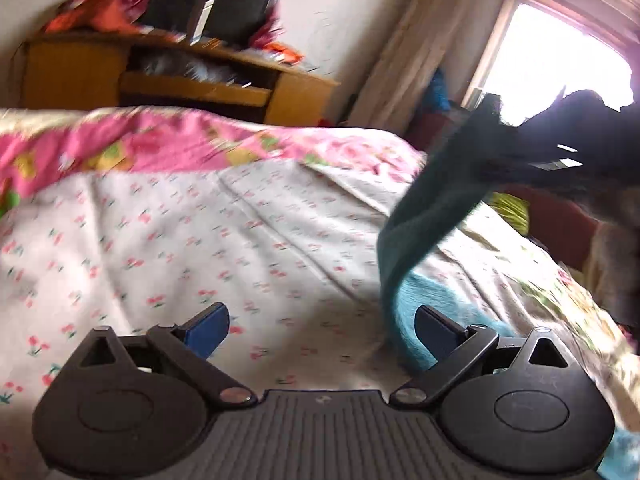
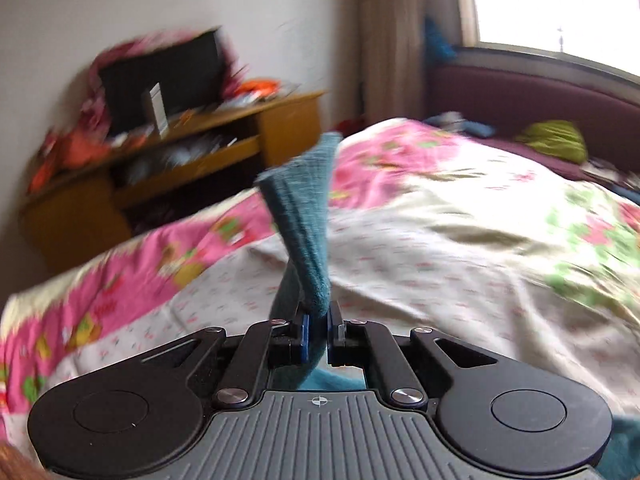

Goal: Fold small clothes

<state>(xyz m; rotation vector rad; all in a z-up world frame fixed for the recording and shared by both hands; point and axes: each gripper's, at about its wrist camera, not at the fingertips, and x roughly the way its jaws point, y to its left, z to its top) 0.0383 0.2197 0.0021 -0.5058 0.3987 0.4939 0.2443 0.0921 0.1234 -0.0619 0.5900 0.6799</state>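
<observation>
A wide bed [image 1: 240,220] fills the room's middle, spread with a creased white cotton sheet printed with small pink cherries [image 1: 168,248]. Along its far side lies a bunched quilt in bright pink with green and yellow floral patches [image 1: 168,140], running on toward the window end, where its cream face with green and pink flowers [image 2: 500,200] drapes the mattress. A teal knitted garment [image 1: 424,308] rests with its lower part on the sheet at the near right, its upper part lifted off the bed.
</observation>
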